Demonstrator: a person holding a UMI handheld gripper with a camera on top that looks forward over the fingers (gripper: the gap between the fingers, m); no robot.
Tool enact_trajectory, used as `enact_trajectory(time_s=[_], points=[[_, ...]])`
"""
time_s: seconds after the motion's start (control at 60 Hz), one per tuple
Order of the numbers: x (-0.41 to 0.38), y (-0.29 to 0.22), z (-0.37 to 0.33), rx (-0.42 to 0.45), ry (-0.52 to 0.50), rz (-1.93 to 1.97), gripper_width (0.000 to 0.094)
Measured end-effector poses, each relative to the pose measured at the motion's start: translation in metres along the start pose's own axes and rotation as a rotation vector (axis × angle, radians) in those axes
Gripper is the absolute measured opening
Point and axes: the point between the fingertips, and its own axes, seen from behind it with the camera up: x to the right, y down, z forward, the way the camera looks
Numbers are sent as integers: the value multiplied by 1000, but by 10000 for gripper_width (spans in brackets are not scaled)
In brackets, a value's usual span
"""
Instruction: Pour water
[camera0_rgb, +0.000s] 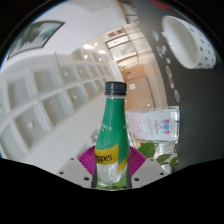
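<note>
Nearest: gripper (113, 172), its pink pads (101, 158) pressed against the lower body of a green bottle (113, 135), clenched on it and holding it upright between the fingers. Bottle: yellow-green label, dark cap (116, 88) on. Just beside the bottle and slightly beyond: clear glass (161, 128) with printed pattern. Green leaves (152, 152) low by the glass. Far: white cabinet (50, 85) with square compartments; bright windows (135, 55) beyond.

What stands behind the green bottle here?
Just behind and beside the green bottle, held between the jaws, stands a clear glass. Green leaves show below the glass. The bottle covers the glass's near side, so what it rests on cannot be seen.
</note>
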Motion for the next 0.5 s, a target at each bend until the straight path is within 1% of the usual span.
enact_trajectory(time_s=[0.117,0.167,0.233,0.283,0.383,0.417,0.5], points=[[8,-42,-19,95,-15,155,393],[8,-52,-30,117,-22,209,391],[19,-65,-27,126,-17,243,390],[16,-63,-37,117,-6,245,391],[21,-65,-25,92,14,240,389],[11,-58,-33,74,19,218,389],[-7,-48,-16,14,28,80,390]])
